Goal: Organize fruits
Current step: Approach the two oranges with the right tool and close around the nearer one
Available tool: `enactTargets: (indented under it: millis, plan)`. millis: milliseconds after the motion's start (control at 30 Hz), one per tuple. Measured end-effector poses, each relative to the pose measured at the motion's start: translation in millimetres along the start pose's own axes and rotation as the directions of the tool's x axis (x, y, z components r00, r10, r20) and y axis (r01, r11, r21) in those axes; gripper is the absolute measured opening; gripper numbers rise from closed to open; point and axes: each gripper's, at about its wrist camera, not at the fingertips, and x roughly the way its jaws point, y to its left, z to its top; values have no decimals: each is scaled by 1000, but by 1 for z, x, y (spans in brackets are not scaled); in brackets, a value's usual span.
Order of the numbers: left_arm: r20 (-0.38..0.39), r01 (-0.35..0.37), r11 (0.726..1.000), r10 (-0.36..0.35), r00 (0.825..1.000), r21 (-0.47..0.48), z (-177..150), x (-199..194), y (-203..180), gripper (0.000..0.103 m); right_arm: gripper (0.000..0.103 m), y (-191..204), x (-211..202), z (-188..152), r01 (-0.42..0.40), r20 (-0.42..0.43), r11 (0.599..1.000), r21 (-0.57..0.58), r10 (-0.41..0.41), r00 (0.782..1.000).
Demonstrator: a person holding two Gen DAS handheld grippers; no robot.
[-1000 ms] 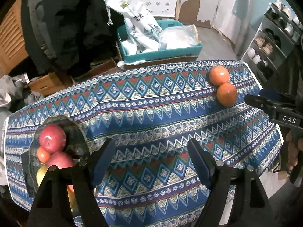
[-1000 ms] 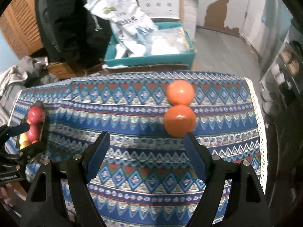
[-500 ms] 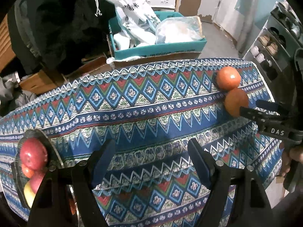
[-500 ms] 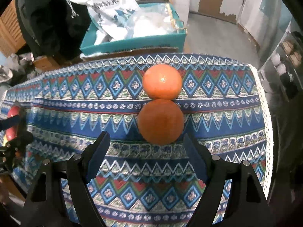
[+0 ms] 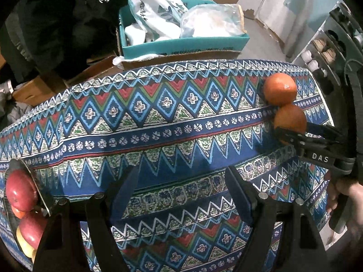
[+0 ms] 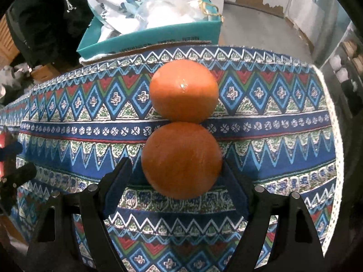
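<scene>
Right tongs (image 6: 175, 172) are spread wide around the near orange (image 6: 181, 159), one finger on each side, not yet clamped; the right pad looks about touching the skin, the left pad shows a small gap. That orange sits on the patterned tabletop (image 6: 283, 140) and touches the far orange (image 6: 183, 90) right behind it.

To do this grab well: push in a bit more so the pads sit at the widest part of the fruit, then squeeze evenly. It's round and smooth, so an off-centre pinch will probably squirt it forward into the far orange and roll both toward the back edge. Lift straight up first, then carry it over.

Left tongs (image 5: 181, 192) are apart and empty, hovering over the middle of the tabletop (image 5: 158, 117), well away from both oranges.

View differences: the right wrist camera shows the finger-to-fruit gaps up close but barely any of the bowl side. The left wrist camera shows the likely drop spot, a bowl (image 5: 29, 176) at the left end holding red apples (image 5: 20, 192) and some smaller fruit, mostly cut off by the frame. It also shows the right tongs (image 5: 292, 129) from the side, low at the near orange (image 5: 290, 120), with the hand (image 5: 347, 192) gripping the handle. A teal box (image 5: 181, 43) of bags sits beyond the tabletop.
</scene>
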Motion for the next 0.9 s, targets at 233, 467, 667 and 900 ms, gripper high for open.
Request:
enactTargets:
  millis: [233, 467, 667, 900]
  plan:
    - [4, 12, 1000, -12, 1000, 14, 1, -2, -7, 80, 70, -4, -1, -2, -16, 5, 1000, 14, 16, 1000]
    - [4, 31, 999, -31, 1000, 9, 2, -7, -11, 80, 70, -21, -21, -21, -7, 16, 999, 51, 6, 1000]
    - [-5, 41, 999, -41, 999, 28, -2, -10, -25, 81, 70, -44, -54, -30, 11, 63, 994, 112, -18, 998]
    - [-14, 56, 996, -55, 998, 74, -2, -12, -54, 81, 70, -70, -79, -35, 35, 109, 986, 162, -53, 993]
